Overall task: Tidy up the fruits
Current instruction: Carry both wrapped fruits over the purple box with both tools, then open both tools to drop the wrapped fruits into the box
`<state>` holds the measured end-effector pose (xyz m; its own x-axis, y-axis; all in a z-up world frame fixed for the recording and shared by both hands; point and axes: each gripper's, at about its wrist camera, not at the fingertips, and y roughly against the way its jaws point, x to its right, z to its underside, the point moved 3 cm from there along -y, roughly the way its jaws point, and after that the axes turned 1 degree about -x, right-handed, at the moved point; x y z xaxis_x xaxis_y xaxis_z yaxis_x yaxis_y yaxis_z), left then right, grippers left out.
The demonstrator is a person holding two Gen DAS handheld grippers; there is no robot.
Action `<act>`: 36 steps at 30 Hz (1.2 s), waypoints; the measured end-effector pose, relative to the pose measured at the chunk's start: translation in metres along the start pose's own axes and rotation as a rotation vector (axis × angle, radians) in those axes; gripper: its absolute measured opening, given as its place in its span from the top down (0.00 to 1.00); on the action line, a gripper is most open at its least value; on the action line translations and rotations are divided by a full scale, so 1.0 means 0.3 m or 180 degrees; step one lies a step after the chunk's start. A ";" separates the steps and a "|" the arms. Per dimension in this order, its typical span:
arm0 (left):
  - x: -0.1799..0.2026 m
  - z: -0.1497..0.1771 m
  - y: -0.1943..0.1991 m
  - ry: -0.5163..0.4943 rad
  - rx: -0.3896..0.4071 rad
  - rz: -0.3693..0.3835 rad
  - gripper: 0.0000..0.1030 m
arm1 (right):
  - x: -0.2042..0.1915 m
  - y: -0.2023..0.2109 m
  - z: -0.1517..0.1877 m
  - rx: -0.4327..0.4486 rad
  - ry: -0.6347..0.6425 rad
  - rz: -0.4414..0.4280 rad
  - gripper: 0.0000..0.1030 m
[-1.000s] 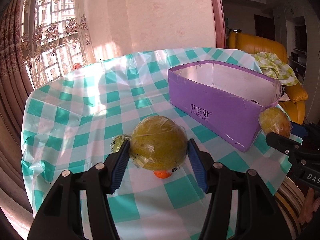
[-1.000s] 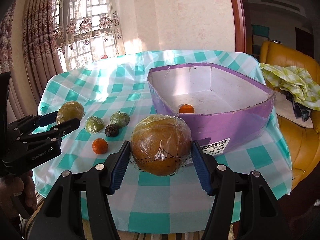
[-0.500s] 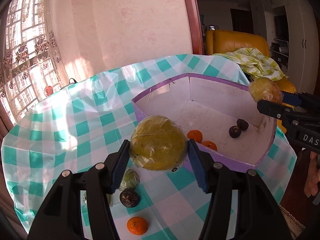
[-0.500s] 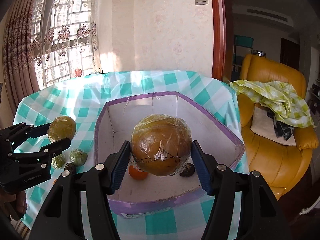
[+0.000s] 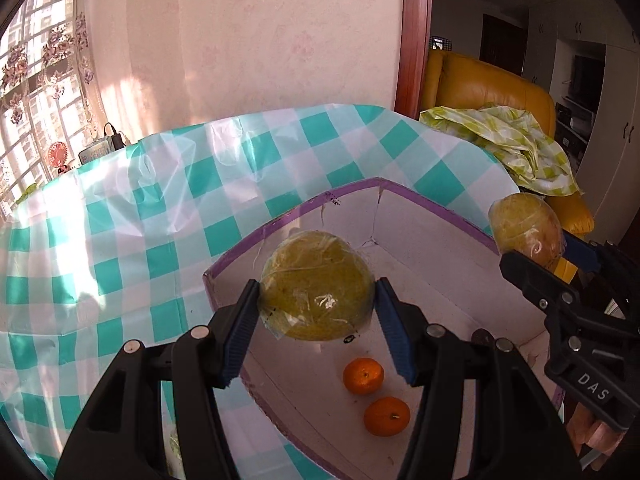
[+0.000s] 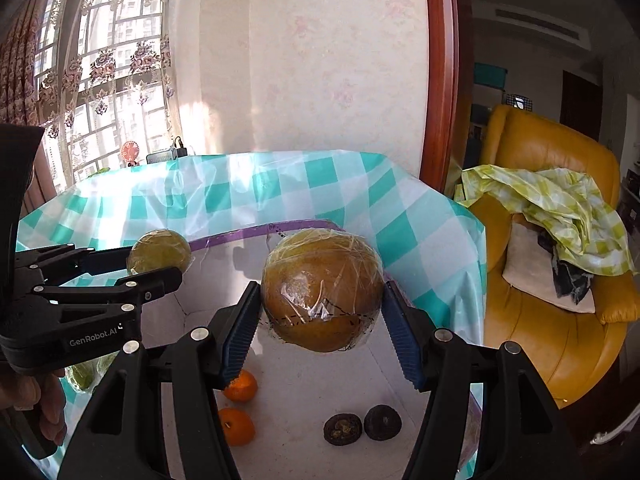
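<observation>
My left gripper (image 5: 316, 312) is shut on a plastic-wrapped yellow-green pomelo (image 5: 316, 286) and holds it above the left end of the purple box (image 5: 296, 216). My right gripper (image 6: 322, 316) is shut on a browner wrapped pomelo (image 6: 322, 290) and holds it above the same box (image 6: 256, 230). Two oranges (image 5: 363, 376) (image 5: 387, 416) lie on the box floor; they also show in the right wrist view (image 6: 240, 386) (image 6: 236, 426), with two dark round fruits (image 6: 342, 428) (image 6: 382, 422) beside them. Each gripper shows in the other's view.
The box stands on a table with a teal and white checked cloth (image 5: 120, 220). Small green fruits (image 6: 82, 374) lie on the cloth left of the box. A yellow armchair (image 6: 560, 280) with a crumpled cloth stands to the right. A wall and window are behind.
Both grippers have carried their pomelos from in front of the box up and forward until they are over its inside. Both stay shut on their fruit.
</observation>
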<state>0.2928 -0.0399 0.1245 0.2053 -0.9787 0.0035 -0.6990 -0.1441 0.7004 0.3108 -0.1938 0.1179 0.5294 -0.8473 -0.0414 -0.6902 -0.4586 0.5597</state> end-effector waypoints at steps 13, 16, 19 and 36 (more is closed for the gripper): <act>0.056 -0.177 -0.211 0.0223 -0.0107 -0.0012 0.43 | 0.037 -0.226 -0.024 -0.0609 -0.0058 0.0041 0.41; 0.054 -0.163 -0.280 0.0163 -0.0286 -0.0105 0.43 | 0.027 -0.253 -0.005 -0.0783 0.0015 0.0142 0.41; 0.028 -0.129 -0.349 0.0169 -0.0531 -0.0154 0.43 | 0.028 -0.289 0.010 -0.0986 0.0041 0.0226 0.41; 0.006 0.028 -0.574 -0.0127 -0.1781 -0.0137 0.43 | -0.027 -0.461 0.160 -0.2132 0.0528 0.0387 0.41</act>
<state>0.4078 -0.0181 -0.0021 0.1919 -0.9800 -0.0527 -0.2183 -0.0949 0.9713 0.3783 -0.1363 0.0012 0.5728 -0.8057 0.1508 -0.3250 -0.0544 0.9442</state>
